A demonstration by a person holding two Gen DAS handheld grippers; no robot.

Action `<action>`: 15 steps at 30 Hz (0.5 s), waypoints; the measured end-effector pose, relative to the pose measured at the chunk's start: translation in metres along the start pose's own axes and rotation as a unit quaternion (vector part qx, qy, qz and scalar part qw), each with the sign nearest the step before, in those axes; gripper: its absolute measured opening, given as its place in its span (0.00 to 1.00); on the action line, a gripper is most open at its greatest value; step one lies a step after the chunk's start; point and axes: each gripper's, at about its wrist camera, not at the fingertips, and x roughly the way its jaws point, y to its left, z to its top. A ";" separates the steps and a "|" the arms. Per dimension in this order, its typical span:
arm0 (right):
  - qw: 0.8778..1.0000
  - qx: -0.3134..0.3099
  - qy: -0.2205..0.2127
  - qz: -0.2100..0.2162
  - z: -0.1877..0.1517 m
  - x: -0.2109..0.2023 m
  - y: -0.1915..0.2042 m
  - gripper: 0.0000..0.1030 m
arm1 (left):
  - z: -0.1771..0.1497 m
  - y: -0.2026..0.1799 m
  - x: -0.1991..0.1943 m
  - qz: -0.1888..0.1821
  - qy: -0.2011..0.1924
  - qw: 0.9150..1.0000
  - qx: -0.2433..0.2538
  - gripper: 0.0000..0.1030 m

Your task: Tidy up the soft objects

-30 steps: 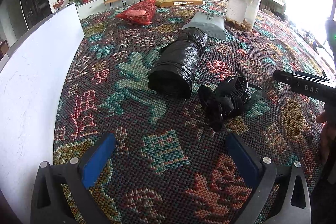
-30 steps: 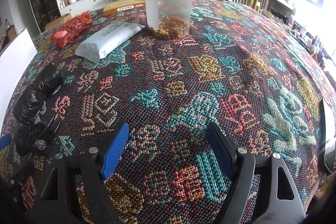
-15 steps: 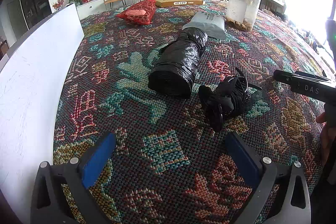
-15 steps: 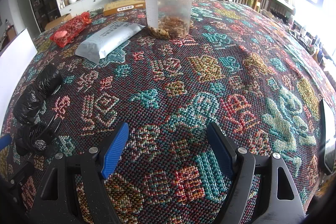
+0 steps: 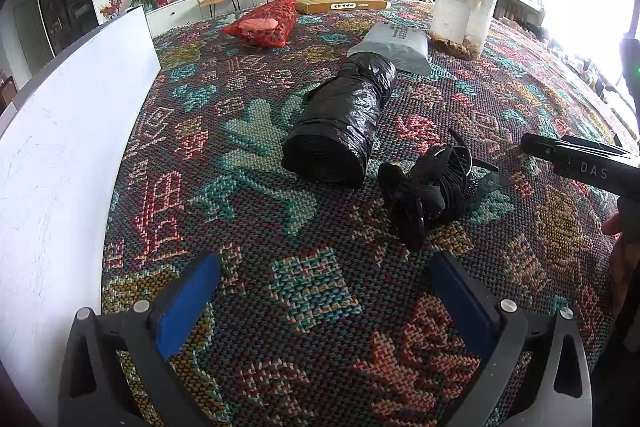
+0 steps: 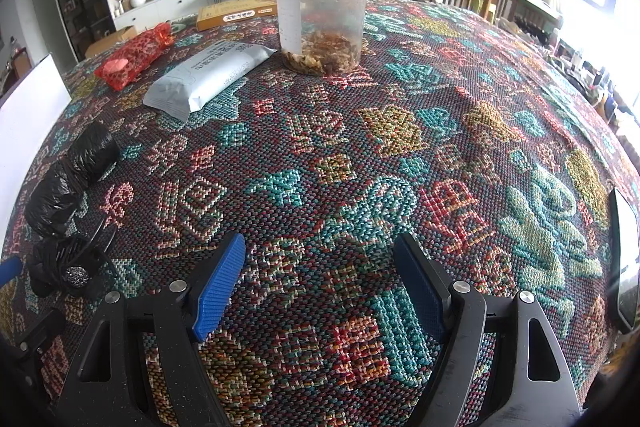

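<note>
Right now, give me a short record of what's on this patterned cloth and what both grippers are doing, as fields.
surface: patterned woven cloth
near left gripper: black bag roll, black tangled bundle
further back: grey pouch, red mesh bag
jar: clear, black lid, upright
left gripper: open, empty
right gripper: open, empty

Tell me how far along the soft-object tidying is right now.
Nothing looks sorted yet. The left gripper and right gripper both hang open and empty. The black bag roll, black fabric bundle, red mesh pouch and grey packet all lie scattered on the tablecloth.
</note>
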 end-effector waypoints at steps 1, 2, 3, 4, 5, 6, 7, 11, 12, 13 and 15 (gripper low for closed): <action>1.000 0.000 0.000 0.000 0.000 0.000 0.000 0.77 | 0.000 0.000 0.000 0.000 0.000 1.000 0.000 1.00; 1.000 0.000 0.000 0.000 0.000 0.000 0.000 0.77 | 0.000 0.000 0.000 0.000 0.000 1.000 0.000 1.00; 1.000 0.000 0.000 0.000 0.000 0.000 0.000 0.77 | 0.000 0.000 0.000 0.000 0.000 1.000 0.000 1.00; 1.000 0.000 0.000 0.000 0.000 0.000 0.000 0.77 | 0.000 0.000 0.000 0.000 0.000 1.000 0.000 1.00; 1.000 0.000 0.000 0.000 0.000 0.000 0.000 0.77 | 0.000 0.000 0.000 0.000 0.000 1.000 0.000 1.00; 1.000 0.000 0.000 0.000 0.000 0.000 0.000 0.77 | 0.000 0.000 0.000 0.000 0.000 1.000 0.000 1.00; 1.000 0.000 0.000 0.000 0.000 0.000 0.000 0.77 | 0.000 0.000 0.000 0.000 0.001 1.000 0.000 1.00; 1.000 0.001 0.000 0.002 0.000 0.000 0.000 0.77 | 0.002 0.002 0.001 -0.008 0.021 1.000 0.014 1.00; 1.000 0.001 -0.001 0.002 -0.001 -0.002 -0.001 0.77 | 0.002 0.004 0.000 -0.009 0.026 1.000 0.014 1.00; 1.000 0.002 -0.001 0.003 0.000 -0.002 -0.001 0.77 | 0.001 0.005 -0.001 -0.008 0.029 0.999 0.013 1.00; 1.000 0.008 -0.001 0.022 0.000 -0.005 -0.002 0.78 | -0.004 0.008 -0.004 -0.009 0.025 1.000 0.013 1.00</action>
